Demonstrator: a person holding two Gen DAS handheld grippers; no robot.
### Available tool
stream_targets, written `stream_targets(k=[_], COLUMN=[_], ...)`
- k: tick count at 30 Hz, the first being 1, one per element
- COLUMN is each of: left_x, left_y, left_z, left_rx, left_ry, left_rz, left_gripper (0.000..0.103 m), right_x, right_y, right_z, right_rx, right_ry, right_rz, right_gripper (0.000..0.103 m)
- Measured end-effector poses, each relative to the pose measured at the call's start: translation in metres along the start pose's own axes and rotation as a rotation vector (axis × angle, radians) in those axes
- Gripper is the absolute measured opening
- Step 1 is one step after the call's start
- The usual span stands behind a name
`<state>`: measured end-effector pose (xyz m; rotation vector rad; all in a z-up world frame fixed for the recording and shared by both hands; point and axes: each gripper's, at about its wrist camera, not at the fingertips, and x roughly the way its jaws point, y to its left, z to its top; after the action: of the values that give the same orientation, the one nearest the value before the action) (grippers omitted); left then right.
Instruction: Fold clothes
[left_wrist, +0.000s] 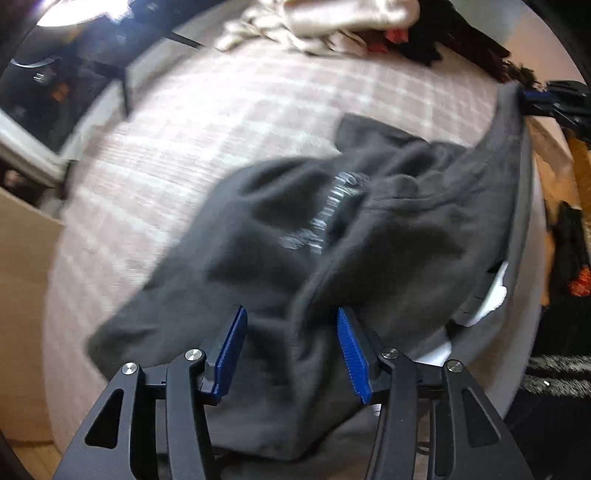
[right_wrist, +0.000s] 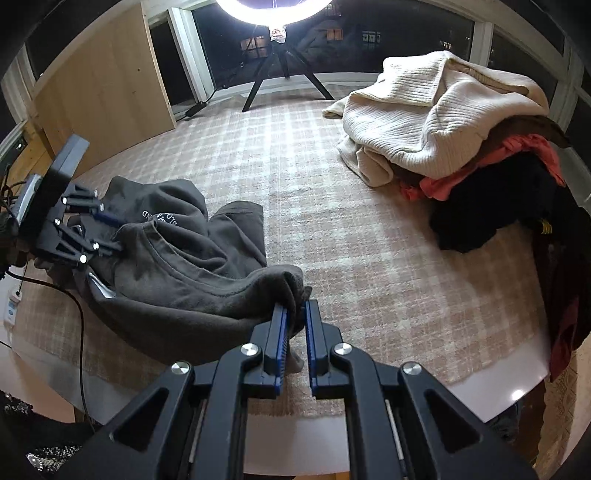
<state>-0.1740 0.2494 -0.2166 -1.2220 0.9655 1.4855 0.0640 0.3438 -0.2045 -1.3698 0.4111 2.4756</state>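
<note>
A dark grey sweatshirt (right_wrist: 177, 266) with white lettering lies crumpled on the left of the checked cover. My right gripper (right_wrist: 295, 306) is shut on a bunched edge of it, lifted a little off the surface. In the left wrist view the same sweatshirt (left_wrist: 369, 229) fills the middle, blurred. My left gripper (left_wrist: 291, 312) is open, its blue pads wide apart with grey fabric lying between and under them. The right wrist view shows the left gripper (right_wrist: 114, 232) at the garment's far left end. The right gripper (left_wrist: 524, 98) pulls a fold up at the top right.
A pile of clothes sits at the back right: a cream knit (right_wrist: 436, 122) over coral and black garments (right_wrist: 498, 206). The pink checked cover (right_wrist: 332, 221) spreads over a white table (right_wrist: 498, 387). A light's tripod (right_wrist: 284, 74) stands behind. A black cable (right_wrist: 79, 332) hangs at the left.
</note>
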Motion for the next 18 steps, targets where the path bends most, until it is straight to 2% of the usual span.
stream_targets(k=[1, 2, 3, 5, 6, 7, 9, 12, 15, 18], left_x=[0.001, 0.001, -0.002, -0.012, -0.021, -0.03, -0.056, -0.093, -0.115, -0.12], left_y=[-0.002, -0.003, -0.003, 0.003, 0.009, 0.014, 0.032, 0.06, 0.088, 0.115], left_z=[0.0, -0.001, -0.002, -0.005, -0.008, -0.011, -0.023, -0.05, -0.084, -0.125], left_rx=[-0.001, -0.005, -0.019, -0.066, -0.093, -0.117, -0.183, -0.263, -0.345, -0.441], left_ry=[0.006, 0.009, 0.003, -0.032, -0.058, -0.085, -0.152, -0.223, -0.25, -0.233], left_rz=[-0.027, -0.046, -0.065, -0.104, -0.124, -0.136, -0.159, -0.092, -0.024, 0.026], left_gripper=[0.028, 0.004, 0.004, 0.003, 0.003, 0.003, 0.003, 0.003, 0.003, 0.003], right_x=[0.002, 0.004, 0.005, 0.008, 0.01, 0.011, 0.009, 0.019, 0.03, 0.041], right_y=[0.001, 0.001, 0.002, 0.003, 0.002, 0.002, 0.001, 0.011, 0.023, 0.035], right_z=[0.001, 0.002, 0.002, 0.003, 0.003, 0.003, -0.001, 0.01, 0.024, 0.037], right_rx=[-0.002, -0.004, -0.007, -0.004, 0.003, 0.009, 0.021, -0.016, -0.061, -0.106], right_ry=[0.001, 0.002, 0.004, 0.021, 0.031, 0.042, 0.031, 0.025, 0.021, 0.017], right_rz=[0.004, 0.008, 0.012, 0.019, 0.034, 0.049, 0.1, 0.141, 0.177, 0.213], right_gripper=[0.01, 0.011, 0.013, 0.029, 0.042, 0.045, 0.045, 0.047, 0.047, 0.047])
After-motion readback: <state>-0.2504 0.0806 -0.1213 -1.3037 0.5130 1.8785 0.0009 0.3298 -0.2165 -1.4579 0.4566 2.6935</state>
